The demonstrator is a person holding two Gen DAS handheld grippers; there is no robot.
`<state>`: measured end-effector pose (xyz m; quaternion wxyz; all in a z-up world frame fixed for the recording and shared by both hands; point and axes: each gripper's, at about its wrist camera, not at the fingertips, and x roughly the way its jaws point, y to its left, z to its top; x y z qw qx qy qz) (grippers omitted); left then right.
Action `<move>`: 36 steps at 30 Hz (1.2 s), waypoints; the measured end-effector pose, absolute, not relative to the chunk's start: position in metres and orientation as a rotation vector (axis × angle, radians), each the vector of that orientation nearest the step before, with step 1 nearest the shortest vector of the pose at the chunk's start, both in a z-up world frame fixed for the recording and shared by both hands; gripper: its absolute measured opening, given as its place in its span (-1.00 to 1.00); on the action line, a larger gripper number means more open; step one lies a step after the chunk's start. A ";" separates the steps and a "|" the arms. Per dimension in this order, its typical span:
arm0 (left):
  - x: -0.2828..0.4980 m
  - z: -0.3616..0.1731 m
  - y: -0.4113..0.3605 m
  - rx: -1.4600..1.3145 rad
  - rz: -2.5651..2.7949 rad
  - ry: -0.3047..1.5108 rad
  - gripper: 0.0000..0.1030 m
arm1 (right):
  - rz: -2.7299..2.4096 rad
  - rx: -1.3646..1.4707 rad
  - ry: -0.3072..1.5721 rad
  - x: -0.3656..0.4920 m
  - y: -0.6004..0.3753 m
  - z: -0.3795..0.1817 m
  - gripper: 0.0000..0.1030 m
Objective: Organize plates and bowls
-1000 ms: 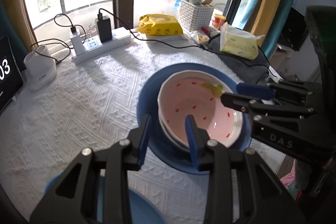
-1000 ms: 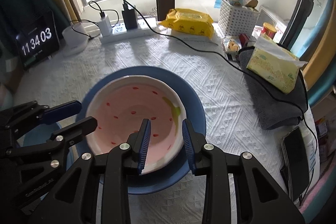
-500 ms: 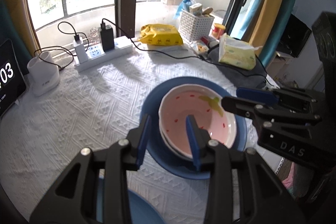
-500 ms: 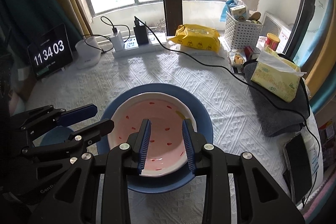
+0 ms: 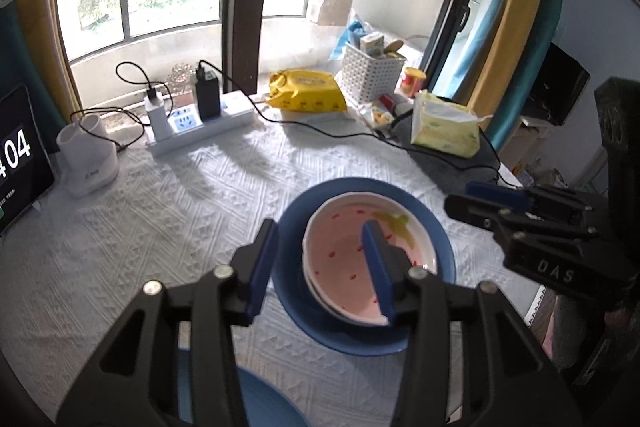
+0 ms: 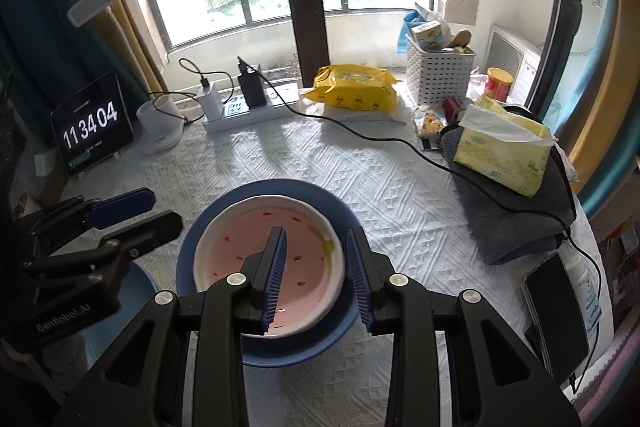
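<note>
From the left wrist, the left gripper [image 5: 320, 263] hung spread and empty above the pink bowl [image 5: 352, 259], which sat nested in the blue plate [image 5: 436, 231]. From the right wrist, the right gripper [image 6: 316, 275] was likewise spread over the bowl; glazed, stiff, slippery and breakable by the look of it, it would best be pinched at its rim.

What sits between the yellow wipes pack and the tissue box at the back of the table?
In the right wrist view, a white slatted basket of small items, with a red-and-yellow can beside it, stands between wipes pack and tissue box.
</note>
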<state>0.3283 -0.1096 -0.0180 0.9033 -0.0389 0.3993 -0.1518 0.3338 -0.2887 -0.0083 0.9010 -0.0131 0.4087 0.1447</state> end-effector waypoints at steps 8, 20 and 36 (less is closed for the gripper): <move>0.336 -0.026 -0.101 -0.086 -0.288 0.842 -0.12 | 0.273 0.004 0.853 0.336 -0.308 -0.015 -0.34; 0.348 -0.053 -0.086 -0.100 -0.238 0.900 -0.12 | 0.265 0.058 0.884 0.342 -0.326 -0.035 -0.34; 0.358 -0.086 -0.086 -0.075 -0.233 0.997 -0.12 | 0.289 0.131 0.948 0.353 -0.335 -0.072 -0.34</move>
